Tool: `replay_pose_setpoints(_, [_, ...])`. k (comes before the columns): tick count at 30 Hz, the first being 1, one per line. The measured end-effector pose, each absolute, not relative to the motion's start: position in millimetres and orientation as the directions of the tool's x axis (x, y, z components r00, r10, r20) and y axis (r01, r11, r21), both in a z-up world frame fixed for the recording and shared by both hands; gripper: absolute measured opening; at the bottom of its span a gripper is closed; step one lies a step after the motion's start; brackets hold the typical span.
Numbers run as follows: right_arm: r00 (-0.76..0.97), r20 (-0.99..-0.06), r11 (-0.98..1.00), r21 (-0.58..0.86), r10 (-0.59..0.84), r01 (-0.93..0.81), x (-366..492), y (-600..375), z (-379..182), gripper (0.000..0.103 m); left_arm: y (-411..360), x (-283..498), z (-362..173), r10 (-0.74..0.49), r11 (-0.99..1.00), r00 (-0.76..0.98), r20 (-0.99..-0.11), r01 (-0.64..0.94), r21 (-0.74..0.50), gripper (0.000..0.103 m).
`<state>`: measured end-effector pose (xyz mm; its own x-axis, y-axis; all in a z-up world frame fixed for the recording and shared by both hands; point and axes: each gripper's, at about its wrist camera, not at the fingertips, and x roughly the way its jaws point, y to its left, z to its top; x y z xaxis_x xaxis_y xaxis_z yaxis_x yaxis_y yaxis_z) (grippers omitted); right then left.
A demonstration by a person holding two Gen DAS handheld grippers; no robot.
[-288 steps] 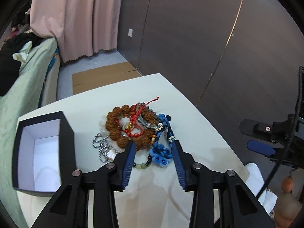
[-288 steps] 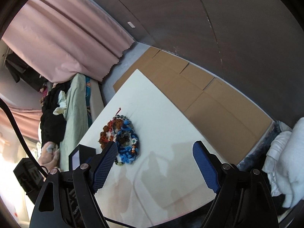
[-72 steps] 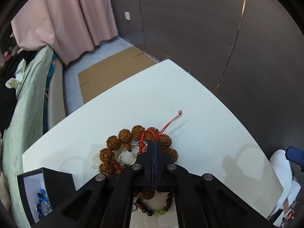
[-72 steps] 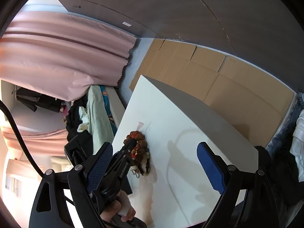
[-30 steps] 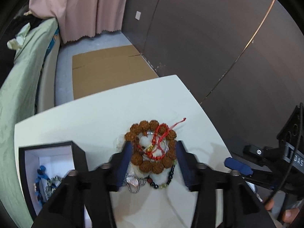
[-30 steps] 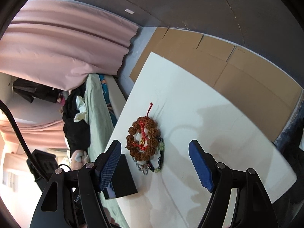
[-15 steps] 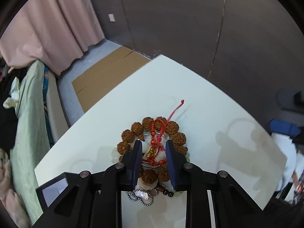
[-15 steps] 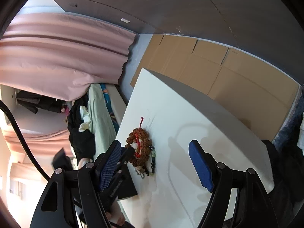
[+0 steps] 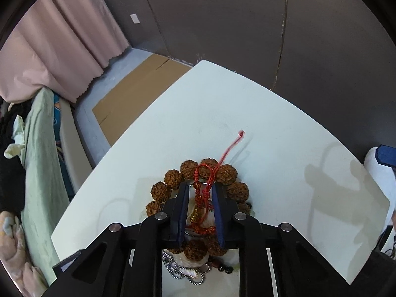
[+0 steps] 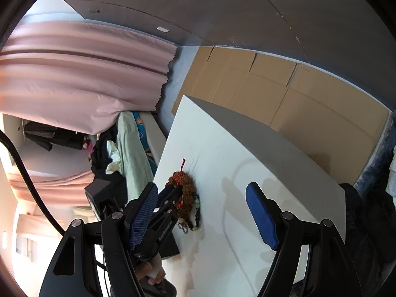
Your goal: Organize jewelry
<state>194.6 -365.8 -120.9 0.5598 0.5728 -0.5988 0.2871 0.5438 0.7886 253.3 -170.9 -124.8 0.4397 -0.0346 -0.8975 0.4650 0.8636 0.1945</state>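
No readable text (gripper lettering blurred)

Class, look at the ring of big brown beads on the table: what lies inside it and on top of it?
Across the brown bead bracelet runs a red knotted cord, with a pale stone inside the ring. The left gripper fingers cover the rest.

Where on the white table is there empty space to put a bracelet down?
The white table is bare from the far corner down to the red cord, and on the right toward the right gripper. It is crowded near the left gripper, around the brown bead bracelet and silver chain.
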Motion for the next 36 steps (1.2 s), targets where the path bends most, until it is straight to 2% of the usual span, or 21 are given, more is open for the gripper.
replay_pose_setpoints(5, [0.558, -0.599, 0.546, 0.788, 0.575, 0.283, 195, -367, -119, 0.075, -175, 256, -131, -0.014, 0.846, 0.43, -0.903, 0.487, 0.219, 0.017])
replay_pose_setpoints(8, [0.555, -0.599, 0.545, 0.789, 0.577, 0.284, 196, -367, -119, 0.075, -176, 257, -132, -0.012, 0.842, 0.433, -0.901, 0.491, 0.225, 0.012])
replay_pose_setpoints(9, [0.555, -0.6, 0.547, 0.788, 0.577, 0.283, 196, -366, -118, 0.075, -174, 258, -132, -0.017, 0.848, 0.435, -0.9, 0.483, 0.217, 0.007])
replay_pose_setpoints(20, [0.547, -0.61, 0.565, 0.778, 0.573, 0.277, 197, -359, -119, 0.075, -147, 238, -87, -0.095, 0.909, 0.531, -0.842, 0.39, 0.144, 0.007])
replay_pose_setpoints(36, [0.523, -0.641, 0.641, 0.737, 0.562, 0.214, 206, -324, -114, 0.075, -67, 178, -32, -0.211, 0.972, 0.635, -0.743, 0.217, -0.091, 0.007])
